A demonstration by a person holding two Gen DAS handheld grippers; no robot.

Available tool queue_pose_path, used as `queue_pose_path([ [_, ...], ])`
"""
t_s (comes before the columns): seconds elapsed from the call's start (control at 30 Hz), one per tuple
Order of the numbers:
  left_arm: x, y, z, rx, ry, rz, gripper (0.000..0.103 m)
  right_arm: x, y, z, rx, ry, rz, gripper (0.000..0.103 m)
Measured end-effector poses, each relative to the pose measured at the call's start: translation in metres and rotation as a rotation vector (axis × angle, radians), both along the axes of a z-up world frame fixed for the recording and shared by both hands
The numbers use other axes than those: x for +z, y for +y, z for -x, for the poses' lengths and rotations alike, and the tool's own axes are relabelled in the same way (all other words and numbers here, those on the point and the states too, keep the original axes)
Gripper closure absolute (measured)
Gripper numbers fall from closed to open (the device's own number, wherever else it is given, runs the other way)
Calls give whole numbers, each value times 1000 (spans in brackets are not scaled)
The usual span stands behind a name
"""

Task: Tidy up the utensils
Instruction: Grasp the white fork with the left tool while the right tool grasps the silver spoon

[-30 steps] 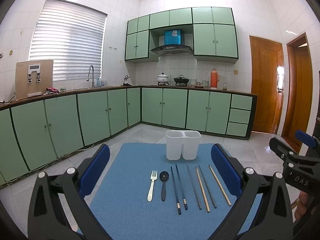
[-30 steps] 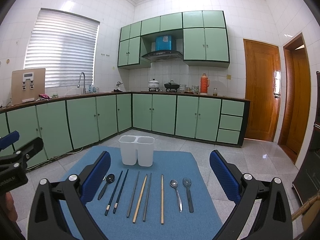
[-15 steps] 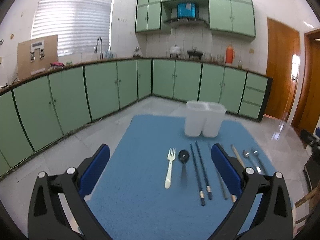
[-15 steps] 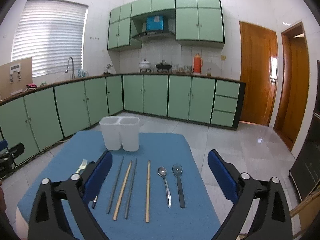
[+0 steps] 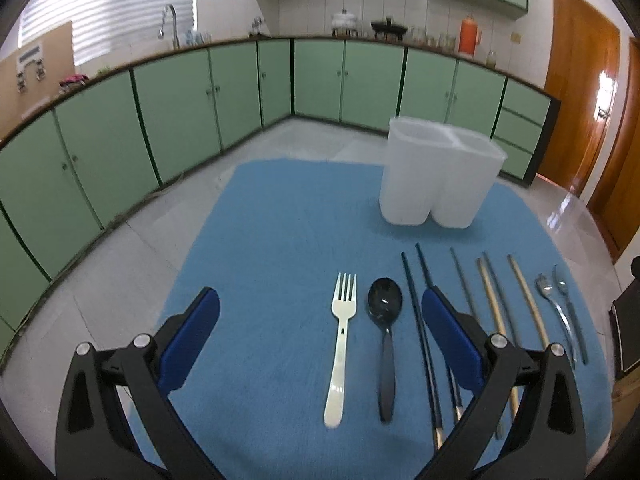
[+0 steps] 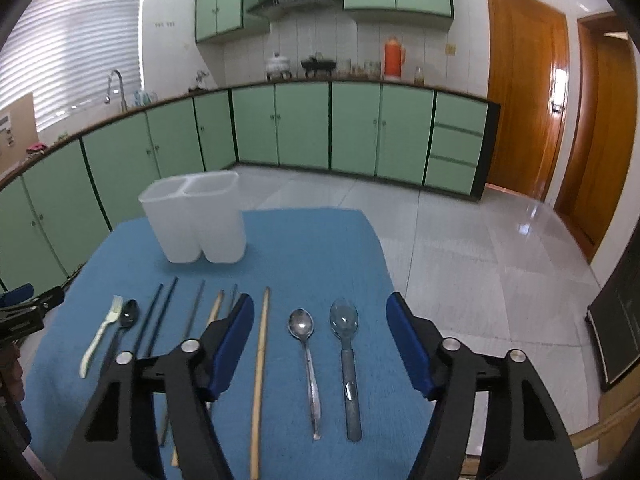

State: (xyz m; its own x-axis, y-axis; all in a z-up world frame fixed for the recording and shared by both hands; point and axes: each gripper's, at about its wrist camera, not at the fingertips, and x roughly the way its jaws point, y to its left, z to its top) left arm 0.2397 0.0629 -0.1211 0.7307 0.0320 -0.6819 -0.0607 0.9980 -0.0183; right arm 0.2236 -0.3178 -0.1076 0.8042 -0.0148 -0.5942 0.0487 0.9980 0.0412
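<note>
Both hand-held grippers hung empty over the blue-covered surface (image 5: 260, 220): the left hand-held gripper (image 5: 320, 320) gaped wide around a cream plastic fork (image 5: 339, 344) and black plastic spoon (image 5: 385, 332); the right hand-held gripper (image 6: 320, 322) was closing, its pads apart, over a shiny metal spoon (image 6: 306, 356) and grey translucent spoon (image 6: 347, 356). Beyond stood a white two-compartment plastic holder (image 6: 198, 216).

Green cabinets (image 6: 304, 124), white-tiled floor (image 6: 460, 248)
</note>
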Motion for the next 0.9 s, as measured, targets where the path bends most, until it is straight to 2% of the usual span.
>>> queue_pose_path([
  [0.07,-12,1,-17,-2,41,8,10,-9,-2,-14,-1,30,-8,42],
  [0.13,-24,0,-33,-1,80,11,20,-15,-3,-25,-5,49,-13,42],
  [0.2,-34,-1,-45,-6,110,6,23,-20,-3,-31,-5,61,-14,42],
  [0.6,-61,-4,-79,-21,178,-26,23,-40,1,-53,5,118,0,42],
  [0.9,-68,-2,-84,-48,199,28,47,-56,1,-64,14,161,19,44],
])
